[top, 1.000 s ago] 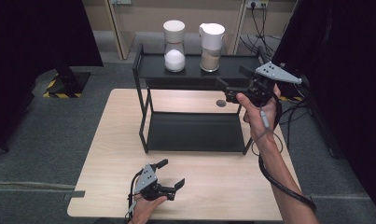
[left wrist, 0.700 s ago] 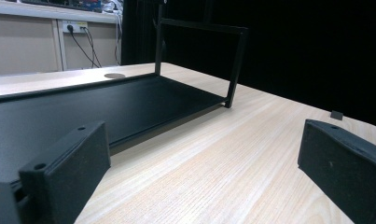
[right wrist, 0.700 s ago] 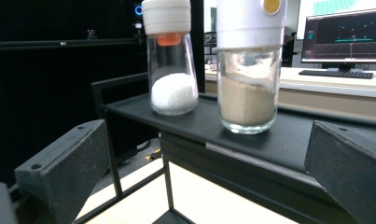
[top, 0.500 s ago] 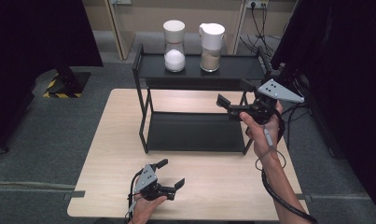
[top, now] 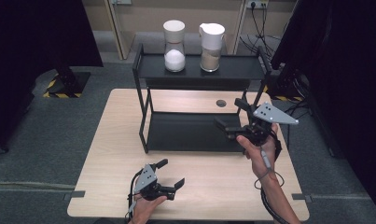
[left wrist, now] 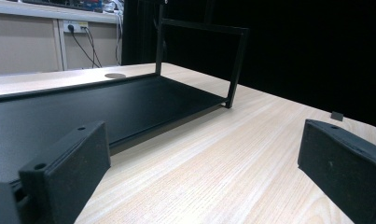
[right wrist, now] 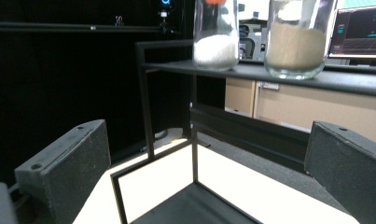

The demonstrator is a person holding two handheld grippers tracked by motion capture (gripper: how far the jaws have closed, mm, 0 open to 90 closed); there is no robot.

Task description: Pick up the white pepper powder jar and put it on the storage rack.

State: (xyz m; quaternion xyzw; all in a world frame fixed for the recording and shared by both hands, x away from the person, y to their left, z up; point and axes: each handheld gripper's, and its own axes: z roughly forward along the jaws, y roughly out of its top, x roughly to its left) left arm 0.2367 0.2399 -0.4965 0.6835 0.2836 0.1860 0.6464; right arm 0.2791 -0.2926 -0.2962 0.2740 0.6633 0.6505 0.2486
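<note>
A black two-shelf rack (top: 200,86) stands at the back of the wooden table (top: 111,140). On its top shelf are two white-lidded glass jars: one with white powder (top: 174,45) (right wrist: 217,32) and one with tan grains (top: 211,44) (right wrist: 297,37). My right gripper (top: 231,114) (right wrist: 204,154) is held open in the air at the rack's right end, facing the jars, with nothing in it. My left gripper (top: 170,173) (left wrist: 202,154) rests open and empty near the table's front edge, pointing at the rack's lower shelf (left wrist: 83,105).
A round cable hole (top: 220,103) is in the tabletop behind the rack. Dark curtains hang at both sides, and cables (top: 297,105) trail off the right. Bare wood lies in front of the rack.
My right gripper has come down and towards the person, from top-shelf height to level with the rack's lower part. The left gripper has stayed put.
</note>
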